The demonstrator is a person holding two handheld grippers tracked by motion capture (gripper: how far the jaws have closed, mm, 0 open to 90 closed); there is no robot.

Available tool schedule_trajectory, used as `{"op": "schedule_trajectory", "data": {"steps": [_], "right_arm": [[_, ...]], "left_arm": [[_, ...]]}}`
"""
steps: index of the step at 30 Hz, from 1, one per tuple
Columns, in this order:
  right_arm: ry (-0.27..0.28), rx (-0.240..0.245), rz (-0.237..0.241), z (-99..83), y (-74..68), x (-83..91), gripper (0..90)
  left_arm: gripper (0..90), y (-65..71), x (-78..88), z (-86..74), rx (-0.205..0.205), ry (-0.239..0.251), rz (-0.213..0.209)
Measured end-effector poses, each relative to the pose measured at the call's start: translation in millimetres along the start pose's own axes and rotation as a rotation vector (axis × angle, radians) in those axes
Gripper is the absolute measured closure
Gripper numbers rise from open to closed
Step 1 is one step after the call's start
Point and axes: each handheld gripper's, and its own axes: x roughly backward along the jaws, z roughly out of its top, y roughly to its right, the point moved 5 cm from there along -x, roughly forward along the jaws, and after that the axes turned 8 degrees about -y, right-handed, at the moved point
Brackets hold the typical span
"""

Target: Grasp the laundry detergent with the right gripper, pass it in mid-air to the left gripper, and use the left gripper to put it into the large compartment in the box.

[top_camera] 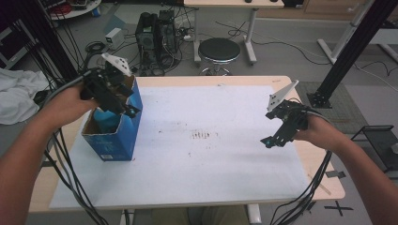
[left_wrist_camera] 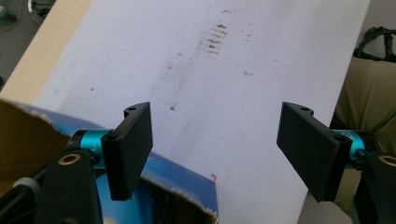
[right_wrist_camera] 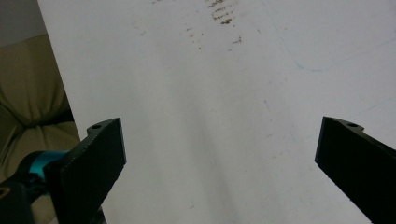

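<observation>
Blue carton (top_camera: pixel 115 136): open-topped cardboard box, blue outside and brown inside, upright at the left edge of the table, on the white sheet's left margin. Top rim torn and ragged. Something teal-blue shows inside it in the high view; cannot tell what.

Left gripper (top_camera: pixel 123 107): held in the person's left hand (top_camera: pixel 65 104), hanging over the carton's open top, its grey three-cornered plate pointing to the far side. Cables trail off the near-left table edge.

Left fingers (left_wrist_camera: pixel 130 149): apart with a clear gap, nothing between them. In the left gripper view the left one sits above the carton's torn rim; the right one is over bare white sheet. No contact with the carton visible.

White sheet (top_camera: pixel 211 159): covers most of the table, lying flat. A cluster of small brown marks (top_camera: pixel 202 135) near its middle, with fainter specks scattered around.

Table (top_camera: pixel 328 185): light wood, showing as a border round the sheet.

Right gripper (top_camera: pixel 271 140): in the person's right hand (top_camera: pixel 319 133), above the right part of the sheet, well apart from the carton, tilted down toward the near-left.

Right fingers (right_wrist_camera: pixel 93 163): spread wide, empty; plain white sheet between them in the right gripper view.

Stool (top_camera: pixel 219 50): round black seat on the floor beyond the table's far edge.
</observation>
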Motion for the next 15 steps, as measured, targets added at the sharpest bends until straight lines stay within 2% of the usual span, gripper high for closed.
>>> {"op": "schedule_trajectory", "data": {"steps": [3, 4, 5, 9, 10, 11, 12, 13, 15], "right_arm": [[0.006, -0.004, 0.003, 3.3, -1.0, -0.4, 0.8], [-0.002, -0.007, 0.008, 3.3, -1.6, 0.0, 0.9], [-0.002, -0.006, 0.000, 4.2, -1.2, 0.0, 0.9], [-0.004, 0.000, 0.007, 6.6, -1.3, -1.4, 0.8], [-0.005, -0.008, 0.009, 7.3, -2.2, -1.8, 0.8], [-0.006, 0.003, 0.010, 7.9, -1.8, -1.9, 0.8], [-0.009, -0.003, 0.014, 8.6, -2.7, -1.8, 0.8], [-0.001, 0.004, 0.004, 9.8, -1.8, -2.2, 0.8], [-0.001, 0.008, 0.004, 11.4, -1.6, -1.9, 0.8]], "left_arm": [[25.4, 5.2, -6.7, 10.1, -0.049, -0.014, -0.001], [17.5, 7.8, -9.7, 14.1, -0.059, -0.013, -0.009], [14.9, 9.0, -11.6, 16.9, -0.061, -0.001, -0.011], [14.9, 14.2, -20.4, 27.8, -0.082, -0.007, -0.020], [14.9, 14.5, -22.7, 30.2, -0.090, -0.010, -0.013], [14.6, 14.2, -24.6, 32.1, -0.099, -0.022, -0.009], [9.0, 13.5, -27.3, 34.3, -0.098, -0.027, -0.008], [4.3, 13.4, -30.5, 36.8, -0.080, -0.012, 0.004], [4.3, 12.4, -35.2, 40.7, -0.075, 0.003, 0.011]]}}
